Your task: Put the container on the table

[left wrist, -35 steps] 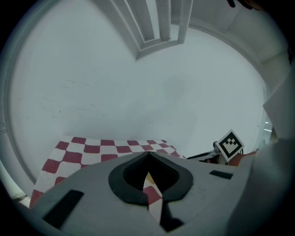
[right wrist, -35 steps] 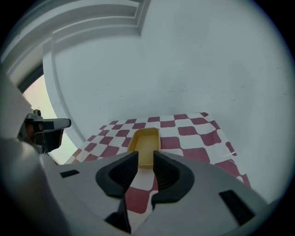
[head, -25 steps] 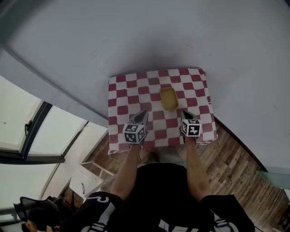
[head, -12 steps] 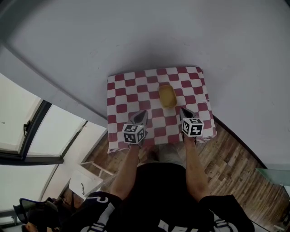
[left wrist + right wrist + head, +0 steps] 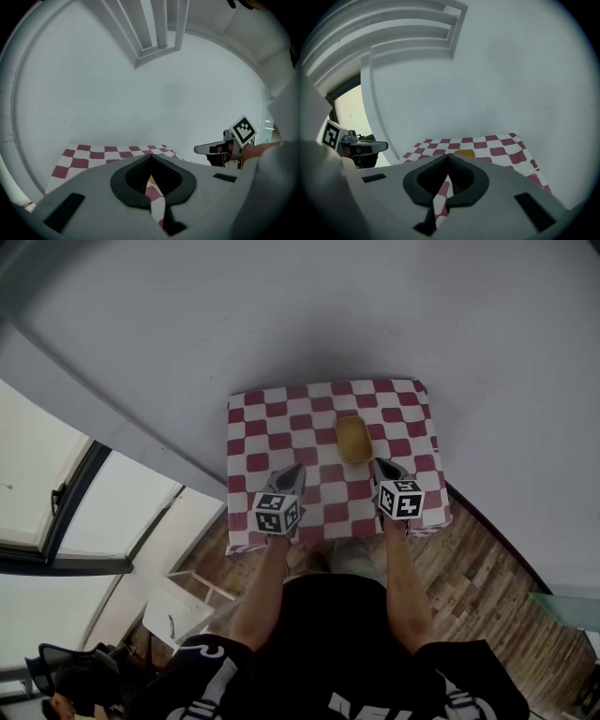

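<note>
The yellow container (image 5: pixel 352 439) sits on the checked table (image 5: pixel 251 427), right of centre. The left gripper (image 5: pixel 294 472) and right gripper (image 5: pixel 380 465) hover over the table's near edge, jaws pressed together, holding nothing.

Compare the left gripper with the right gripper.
The right gripper points close beside the container; the left gripper points at bare cloth, farther off. The container shows just past the right gripper's tips in its own view; the left gripper's view shows cloth ahead. Both are shut and empty.
</note>
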`<control>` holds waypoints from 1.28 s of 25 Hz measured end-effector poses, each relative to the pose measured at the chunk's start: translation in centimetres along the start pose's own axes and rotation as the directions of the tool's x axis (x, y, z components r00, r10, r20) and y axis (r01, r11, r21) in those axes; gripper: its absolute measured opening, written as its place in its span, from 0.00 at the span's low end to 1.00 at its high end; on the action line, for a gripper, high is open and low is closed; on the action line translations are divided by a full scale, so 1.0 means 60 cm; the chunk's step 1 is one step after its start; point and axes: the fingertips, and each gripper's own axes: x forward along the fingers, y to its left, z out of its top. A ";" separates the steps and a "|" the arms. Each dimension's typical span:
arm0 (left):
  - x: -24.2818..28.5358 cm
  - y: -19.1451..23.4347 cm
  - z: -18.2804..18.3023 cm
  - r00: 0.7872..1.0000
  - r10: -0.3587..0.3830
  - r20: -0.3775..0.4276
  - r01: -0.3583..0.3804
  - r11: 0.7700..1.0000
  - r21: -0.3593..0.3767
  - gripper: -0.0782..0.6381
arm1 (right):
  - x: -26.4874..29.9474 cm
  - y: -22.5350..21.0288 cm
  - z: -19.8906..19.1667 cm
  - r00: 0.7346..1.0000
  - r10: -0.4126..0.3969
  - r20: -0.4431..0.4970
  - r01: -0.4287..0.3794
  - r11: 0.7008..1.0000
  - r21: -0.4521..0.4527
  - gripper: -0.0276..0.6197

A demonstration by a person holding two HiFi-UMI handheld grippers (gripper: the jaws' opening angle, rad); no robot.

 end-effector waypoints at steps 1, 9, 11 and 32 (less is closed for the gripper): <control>0.000 0.001 0.002 1.000 0.001 0.002 -0.001 1.000 0.001 0.14 | 0.002 0.002 0.003 1.000 0.003 0.000 -0.003 1.000 -0.006 0.07; 0.008 -0.003 0.013 1.000 -0.008 0.007 0.008 1.000 0.010 0.14 | 0.004 0.004 0.013 1.000 0.013 -0.003 -0.013 1.000 -0.028 0.07; 0.010 -0.004 0.015 1.000 -0.013 0.007 0.013 1.000 0.012 0.14 | 0.005 0.003 0.013 1.000 0.012 -0.006 -0.012 0.999 -0.031 0.07; 0.019 -0.018 0.005 1.000 -0.016 -0.007 0.016 1.000 0.010 0.14 | -0.002 -0.009 0.007 1.000 0.017 -0.013 -0.018 0.999 -0.031 0.07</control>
